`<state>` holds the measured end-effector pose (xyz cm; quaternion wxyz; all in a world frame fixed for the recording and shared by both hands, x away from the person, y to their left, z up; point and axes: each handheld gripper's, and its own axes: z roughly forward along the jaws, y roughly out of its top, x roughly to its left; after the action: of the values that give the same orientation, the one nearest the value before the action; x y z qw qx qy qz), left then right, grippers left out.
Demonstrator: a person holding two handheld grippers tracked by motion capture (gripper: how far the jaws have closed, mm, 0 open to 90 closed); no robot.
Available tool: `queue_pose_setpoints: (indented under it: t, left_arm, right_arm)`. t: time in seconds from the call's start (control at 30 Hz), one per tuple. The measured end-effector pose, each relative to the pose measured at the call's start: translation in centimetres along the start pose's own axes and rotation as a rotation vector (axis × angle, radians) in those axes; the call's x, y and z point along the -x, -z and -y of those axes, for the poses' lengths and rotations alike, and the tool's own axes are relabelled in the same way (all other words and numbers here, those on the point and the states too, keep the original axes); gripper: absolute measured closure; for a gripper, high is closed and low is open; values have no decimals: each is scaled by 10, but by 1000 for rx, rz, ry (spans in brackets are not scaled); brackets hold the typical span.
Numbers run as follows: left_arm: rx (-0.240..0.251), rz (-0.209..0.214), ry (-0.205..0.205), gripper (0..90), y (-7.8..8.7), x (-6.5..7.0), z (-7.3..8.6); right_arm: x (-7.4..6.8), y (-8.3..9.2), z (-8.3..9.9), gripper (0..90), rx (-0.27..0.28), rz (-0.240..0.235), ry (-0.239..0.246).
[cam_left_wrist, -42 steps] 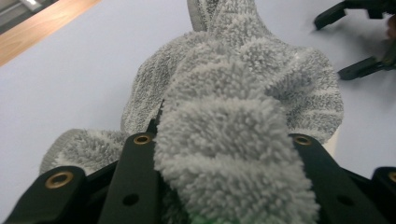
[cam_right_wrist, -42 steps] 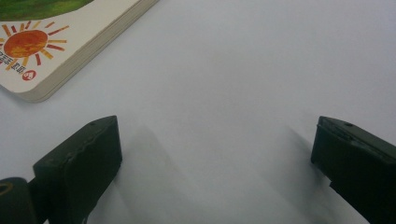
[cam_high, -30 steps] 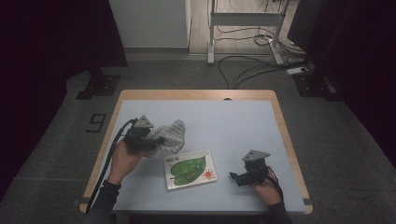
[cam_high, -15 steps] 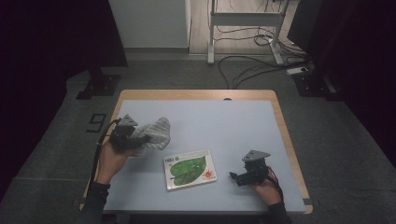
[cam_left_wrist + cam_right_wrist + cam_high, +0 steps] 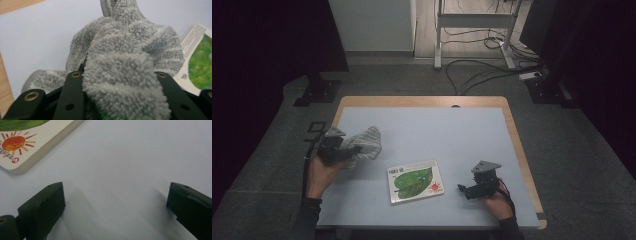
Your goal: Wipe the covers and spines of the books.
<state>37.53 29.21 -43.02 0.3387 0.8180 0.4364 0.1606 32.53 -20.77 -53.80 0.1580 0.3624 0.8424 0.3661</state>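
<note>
1. The left gripper (image 5: pixel 343 150) had its jaws pinching a bunch of the grey towel (image 5: pixel 364 144), which swelled up thick between them in the left gripper view (image 5: pixel 125 82).

2. The towel lay at the left side of the tabletop (image 5: pixel 437 130), most of it trailing forward and to the right from the jaws, towards the far side of the tabletop and the book. It was crumpled, so its long axis was only loosely defined; as far as it could be judged, it ran from the jaws diagonally away to the far right.

3. The free end of the towel pointed away from the person, while the gripped end sat at the jaws near the tabletop's left edge.

4. The book (image 5: pixel 417 181) lay flat just right of the towel and apart from it, its long axis roughly across the tabletop.

5. The right gripper (image 5: pixel 468 189) rested low near the book's right end, jaws spread wide over bare tabletop with nothing between them (image 5: pixel 112 202).

6. The left hand (image 5: pixel 324 172) was much the nearer to the towel, so any spreading or dragging would probably fall to it.
</note>
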Motion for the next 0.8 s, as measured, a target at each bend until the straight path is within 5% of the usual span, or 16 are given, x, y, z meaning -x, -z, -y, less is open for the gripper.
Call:
queue_pose_setpoints:
  t: [0.43, 0.8]
  left_arm:
    - [-8, 13, 61, 623, -25, -15, 25]
    - [-70, 28, 41, 609, -57, -9, 30]
  right_arm:
    - [0, 0, 0, 14, 0, 0, 0]
    - [0, 0, 0, 15, 1, 0, 0]
